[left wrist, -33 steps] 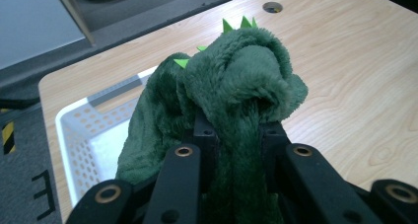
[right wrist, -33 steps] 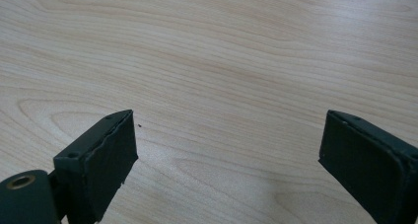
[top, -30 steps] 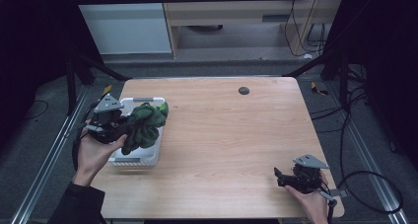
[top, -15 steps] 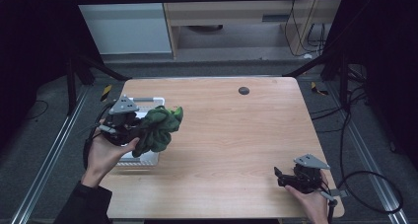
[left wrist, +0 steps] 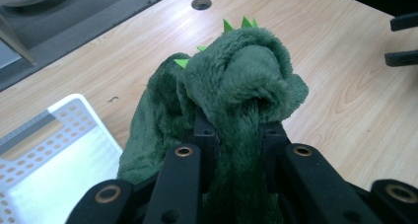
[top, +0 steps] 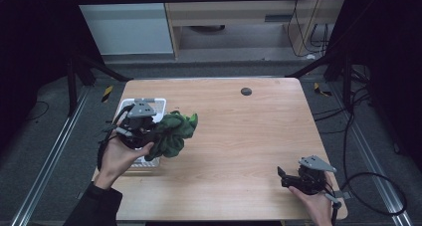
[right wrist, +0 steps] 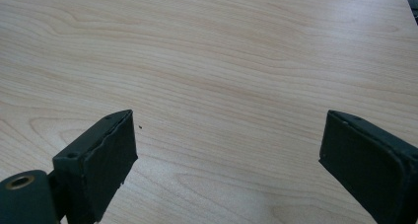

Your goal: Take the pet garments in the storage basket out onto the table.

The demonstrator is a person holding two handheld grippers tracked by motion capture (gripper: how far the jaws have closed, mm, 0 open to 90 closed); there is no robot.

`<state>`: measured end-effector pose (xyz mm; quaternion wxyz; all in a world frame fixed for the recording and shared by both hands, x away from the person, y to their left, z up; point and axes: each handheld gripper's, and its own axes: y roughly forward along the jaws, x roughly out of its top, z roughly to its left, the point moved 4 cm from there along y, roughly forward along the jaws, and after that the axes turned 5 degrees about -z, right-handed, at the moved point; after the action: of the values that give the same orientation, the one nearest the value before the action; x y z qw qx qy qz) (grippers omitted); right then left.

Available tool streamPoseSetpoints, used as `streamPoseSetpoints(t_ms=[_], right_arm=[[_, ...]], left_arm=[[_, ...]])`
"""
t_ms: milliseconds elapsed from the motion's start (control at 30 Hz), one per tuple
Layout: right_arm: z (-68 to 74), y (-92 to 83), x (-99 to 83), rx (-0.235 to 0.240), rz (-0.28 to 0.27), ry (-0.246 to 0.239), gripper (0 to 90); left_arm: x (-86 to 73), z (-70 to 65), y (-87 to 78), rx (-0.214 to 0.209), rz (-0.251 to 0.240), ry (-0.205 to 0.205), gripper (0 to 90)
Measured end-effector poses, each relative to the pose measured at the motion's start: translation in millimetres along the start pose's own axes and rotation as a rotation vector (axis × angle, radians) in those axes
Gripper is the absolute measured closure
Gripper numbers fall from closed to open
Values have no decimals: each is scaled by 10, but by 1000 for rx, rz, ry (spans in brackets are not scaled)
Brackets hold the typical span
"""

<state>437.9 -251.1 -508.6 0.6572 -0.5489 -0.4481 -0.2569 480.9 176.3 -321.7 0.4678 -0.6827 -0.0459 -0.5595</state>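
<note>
Left tool (top: 149, 136) carried green plush (top: 174, 132) farther right.

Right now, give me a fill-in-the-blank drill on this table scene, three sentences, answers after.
1. The left gripper is shut on a plush cloth coloured ____.
2. The right gripper has its jaws ____, with bare table between them.
3. The white basket sits near the table's ____ edge in the high view.

Answers: green; open; left

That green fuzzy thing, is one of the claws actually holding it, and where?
Yes. The left claw pinches the green plush cloth by a bunched fold, the rest hanging free. The right claw is open, holding nothing.
</note>
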Motion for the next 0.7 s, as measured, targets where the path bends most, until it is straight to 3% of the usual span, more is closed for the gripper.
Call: streamPoseSetpoints(t_ms=[367,700], right_arm=[[-8,2,-5,-6,-4,-19,72],[-22,-5,6,-11,-17,-30,71]], left_arm=[[40,-183,204,-53,34,39,761],[10,-308,417,-91,63,49,761]])
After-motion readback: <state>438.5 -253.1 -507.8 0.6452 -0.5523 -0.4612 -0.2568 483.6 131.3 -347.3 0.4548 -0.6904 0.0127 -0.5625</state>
